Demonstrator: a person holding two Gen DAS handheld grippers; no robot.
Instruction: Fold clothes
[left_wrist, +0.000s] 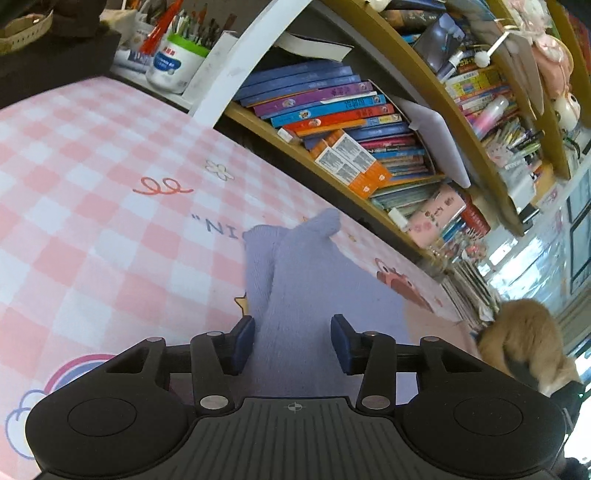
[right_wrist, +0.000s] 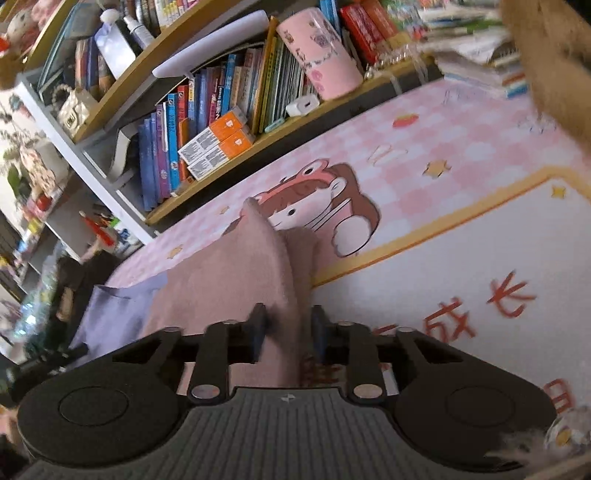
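A soft garment lies bunched on the pink checked desk mat (left_wrist: 92, 177). In the left wrist view its lavender cloth (left_wrist: 295, 273) rises from the mat into my left gripper (left_wrist: 293, 341), whose blue pads are shut on a thick fold of it. The right wrist view shows a pink fleecy part (right_wrist: 240, 273) drawn up in a ridge into my right gripper (right_wrist: 289, 332), which is shut on that fold. More lavender cloth (right_wrist: 118, 314) spreads to the left of the pink part. The garment's lower edges are hidden behind the gripper bodies.
A bookshelf (left_wrist: 332, 122) packed with books runs along the mat's far edge. A white tub of pens (left_wrist: 173, 62) stands at the far left corner. A person's tan furry sleeve (left_wrist: 528, 339) is at the right. A cartoon figure (right_wrist: 325, 206) is printed on the mat (right_wrist: 461, 147).
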